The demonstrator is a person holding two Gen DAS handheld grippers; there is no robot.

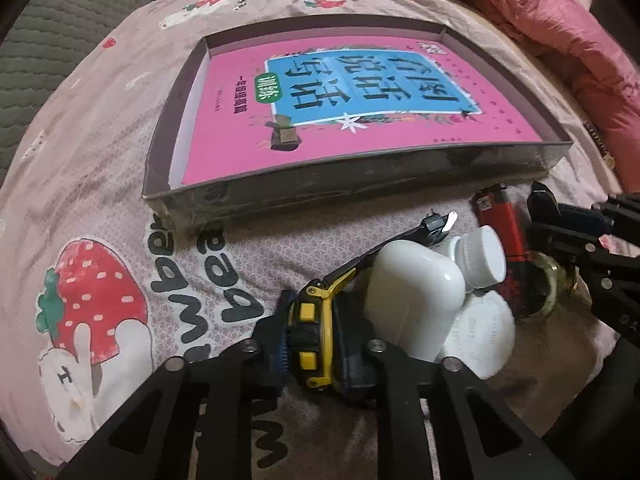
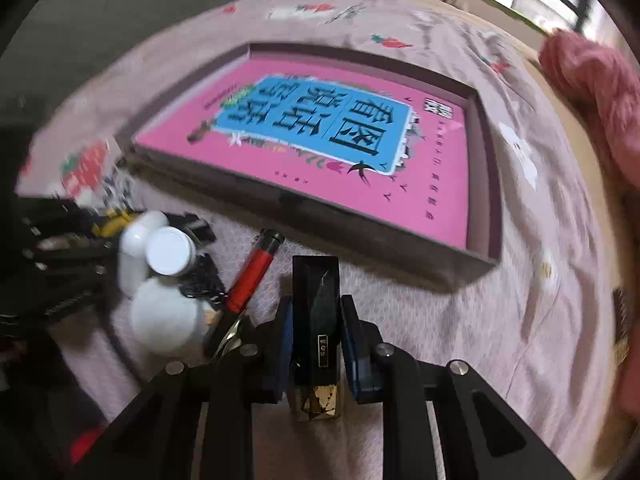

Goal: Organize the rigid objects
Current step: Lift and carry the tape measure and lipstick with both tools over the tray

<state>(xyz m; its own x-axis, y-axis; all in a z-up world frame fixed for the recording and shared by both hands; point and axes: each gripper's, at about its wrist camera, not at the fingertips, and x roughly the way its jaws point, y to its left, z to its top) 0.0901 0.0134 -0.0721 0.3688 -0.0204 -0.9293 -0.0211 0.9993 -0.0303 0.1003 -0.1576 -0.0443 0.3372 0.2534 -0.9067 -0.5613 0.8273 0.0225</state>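
Note:
My left gripper [image 1: 312, 344] is shut on a black and yellow wristwatch [image 1: 310, 320], whose strap runs up to the right under several white bottles [image 1: 416, 300]. My right gripper [image 2: 316, 336] is shut on a black rectangular case with a gold end [image 2: 316, 308]. A red lighter [image 2: 252, 272] lies just left of it, and the white bottles [image 2: 164, 316] are further left. The left gripper [image 2: 68, 248] shows blurred at that frame's left edge. In the left wrist view the right gripper [image 1: 556, 220] stands beside the red lighter [image 1: 500, 220].
A shallow grey box [image 1: 280, 194] holding a pink book [image 1: 340, 100] lies on the patterned pink bedspread [image 1: 100, 160] beyond the objects. A round gold-rimmed item [image 1: 548, 280] sits by the lighter. A pink quilt [image 1: 540, 20] is bunched at the far right.

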